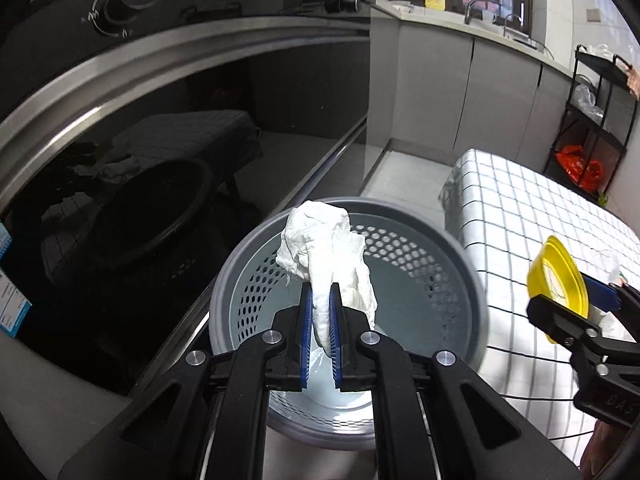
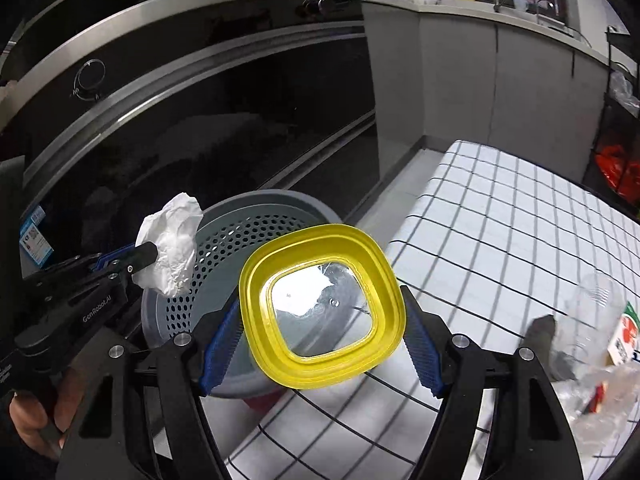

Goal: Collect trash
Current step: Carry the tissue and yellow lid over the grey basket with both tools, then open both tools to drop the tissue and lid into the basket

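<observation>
My left gripper (image 1: 320, 292) is shut on a crumpled white tissue (image 1: 324, 240), which hangs over the mouth of a grey perforated bin (image 1: 476, 292). At the right edge of that view my right gripper (image 1: 568, 296) carries a yellow lid (image 1: 556, 272) above the checked table. In the right wrist view my right gripper (image 2: 320, 300) has its blue pads pressed on both sides of the square yellow lid (image 2: 316, 244), whose centre is clear. The lid is at the bin (image 2: 280, 200), over its right rim. My left gripper (image 2: 148, 256) and the tissue (image 2: 172, 240) show at the left.
A black glass oven front (image 2: 200, 140) stands just behind the bin. To the right is a table with a white checked cloth (image 2: 500, 220), with a clear plastic bottle (image 2: 592, 312) and a carton (image 2: 624, 340) on it. A black rack with a red bag (image 1: 580, 160) stands far right.
</observation>
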A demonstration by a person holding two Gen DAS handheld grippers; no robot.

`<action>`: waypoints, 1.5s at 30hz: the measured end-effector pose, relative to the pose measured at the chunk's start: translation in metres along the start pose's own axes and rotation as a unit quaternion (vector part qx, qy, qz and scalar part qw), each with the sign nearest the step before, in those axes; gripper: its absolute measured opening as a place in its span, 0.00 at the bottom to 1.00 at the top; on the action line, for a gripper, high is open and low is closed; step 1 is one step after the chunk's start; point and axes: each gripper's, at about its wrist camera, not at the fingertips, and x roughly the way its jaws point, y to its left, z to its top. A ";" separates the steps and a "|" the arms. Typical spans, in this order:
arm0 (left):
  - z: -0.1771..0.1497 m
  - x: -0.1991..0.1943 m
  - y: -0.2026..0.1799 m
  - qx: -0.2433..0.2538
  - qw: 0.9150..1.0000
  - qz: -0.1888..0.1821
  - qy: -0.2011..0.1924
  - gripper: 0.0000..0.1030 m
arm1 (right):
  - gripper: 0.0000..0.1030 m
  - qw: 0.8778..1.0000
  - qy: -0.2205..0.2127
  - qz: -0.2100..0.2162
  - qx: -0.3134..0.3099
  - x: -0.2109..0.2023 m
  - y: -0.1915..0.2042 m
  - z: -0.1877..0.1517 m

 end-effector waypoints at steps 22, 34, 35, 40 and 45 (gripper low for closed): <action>-0.001 0.032 0.019 -0.025 0.998 -0.015 0.062 0.12 | 0.71 0.999 0.044 0.021 -0.016 0.061 0.016 0.016; -0.001 0.027 0.021 -0.026 0.998 -0.004 0.048 0.49 | 0.76 0.999 0.038 0.019 -0.009 0.052 0.017 0.012; -0.001 0.027 0.021 -0.026 0.998 -0.005 0.049 0.49 | 0.76 0.999 0.037 0.019 -0.009 0.052 0.016 0.012; -0.001 0.026 0.020 -0.025 0.999 -0.004 0.048 0.49 | 0.76 0.999 0.035 0.019 -0.007 0.049 0.016 0.012; -0.001 0.026 0.017 -0.021 0.999 -0.004 0.046 0.49 | 0.76 0.999 0.030 0.015 -0.003 0.047 0.012 0.010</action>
